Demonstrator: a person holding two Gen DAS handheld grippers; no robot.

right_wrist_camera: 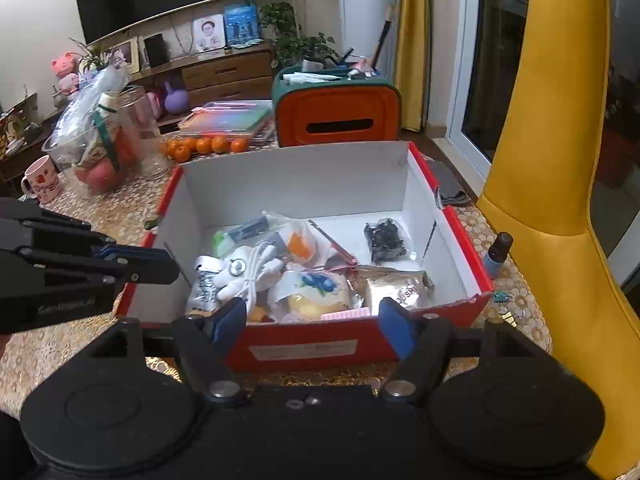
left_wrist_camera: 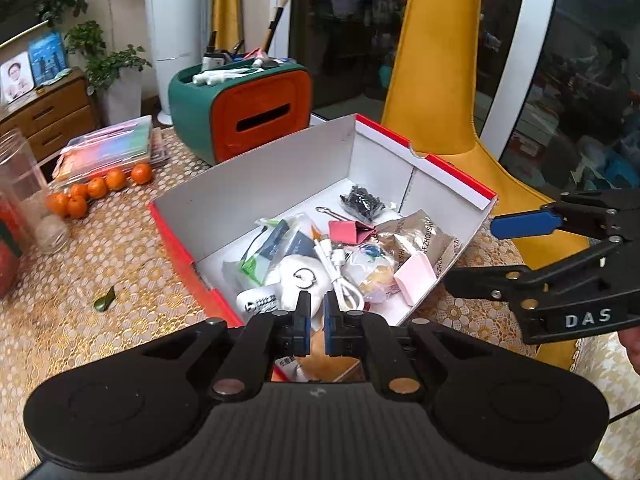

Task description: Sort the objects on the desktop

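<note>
Left wrist view, left hand-held gripper [left_wrist_camera: 317, 322] closed, empty, tilted over red box [left_wrist_camera: 192, 256], right hand-held gripper [right_wrist_camera: 312, 326] spread, empty.

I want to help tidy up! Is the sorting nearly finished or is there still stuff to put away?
Mostly done: the red box already holds lots, like a white cable, a bag of black bits and snack packets. In hand: nothing. The left gripper is shut and empty, the right gripper open and empty. Left: a small dark bottle and something small beside the box, plus a green scrap on the table.
</note>
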